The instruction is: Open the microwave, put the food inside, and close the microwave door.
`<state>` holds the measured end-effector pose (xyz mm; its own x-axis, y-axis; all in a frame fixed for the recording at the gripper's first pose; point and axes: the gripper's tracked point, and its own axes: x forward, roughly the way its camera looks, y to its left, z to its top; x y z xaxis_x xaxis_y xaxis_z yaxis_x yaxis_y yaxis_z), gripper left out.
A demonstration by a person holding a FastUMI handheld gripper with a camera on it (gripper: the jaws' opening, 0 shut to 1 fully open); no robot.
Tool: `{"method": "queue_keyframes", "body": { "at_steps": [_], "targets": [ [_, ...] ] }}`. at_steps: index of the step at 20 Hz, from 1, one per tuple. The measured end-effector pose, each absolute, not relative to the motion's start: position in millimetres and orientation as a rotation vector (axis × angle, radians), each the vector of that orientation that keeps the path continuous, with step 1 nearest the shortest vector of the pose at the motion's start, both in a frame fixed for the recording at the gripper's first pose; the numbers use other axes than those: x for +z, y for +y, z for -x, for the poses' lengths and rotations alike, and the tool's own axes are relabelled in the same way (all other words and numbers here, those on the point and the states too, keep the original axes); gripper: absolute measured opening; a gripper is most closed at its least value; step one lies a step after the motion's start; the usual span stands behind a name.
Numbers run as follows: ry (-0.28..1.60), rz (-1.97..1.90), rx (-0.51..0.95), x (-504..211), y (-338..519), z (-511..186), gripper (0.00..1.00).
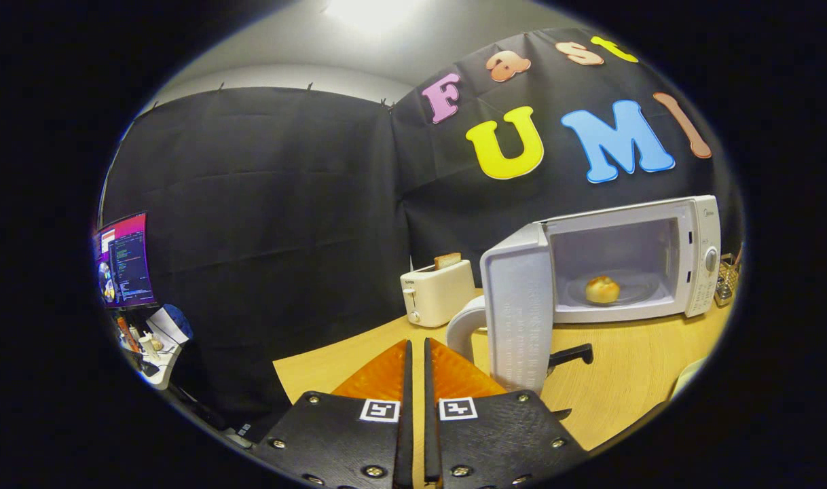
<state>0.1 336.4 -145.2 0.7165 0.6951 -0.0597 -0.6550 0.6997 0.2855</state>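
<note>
Microwave: it stands on the table, beyond my fingers and off to their right, with its cavity facing me.
Food: a bun lies on the glass plate inside the cavity, so I judge the loading done.
Door: it is swung wide on its left hinge and stands edge-on towards me, its inner face turned right towards the cavity and its free edge nearest my claw.
My claw: the fingers are pressed together with a thin slit between them and nothing held.
Key relation: the door's free edge stands just ahead and to the right of my fingertips; its long axis runs upright. The door's outer face is turned away to the left, which is the side I must get behind.
Step in hand: I judge that closing the door is all that remains.
Next move, as I judge it: bring the fingertips to the left of the door, against its outer face near the free edge, then sweep right so it swings shut.
Risk: the kettle stands close by the door's foot, and a toaster sits further left; a wide approach could knock either.
</note>
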Motion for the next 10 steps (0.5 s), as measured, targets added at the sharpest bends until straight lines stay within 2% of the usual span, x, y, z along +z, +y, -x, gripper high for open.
{"method": "queue_keyframes", "body": {
  "at_steps": [7, 10],
  "targets": [
    [0.207, -0.251, 0.592, -161, 266, -36, 0.07],
    [0.213, -0.24, 0.467, -173, 216, -61, 0.07]
  ]
}}
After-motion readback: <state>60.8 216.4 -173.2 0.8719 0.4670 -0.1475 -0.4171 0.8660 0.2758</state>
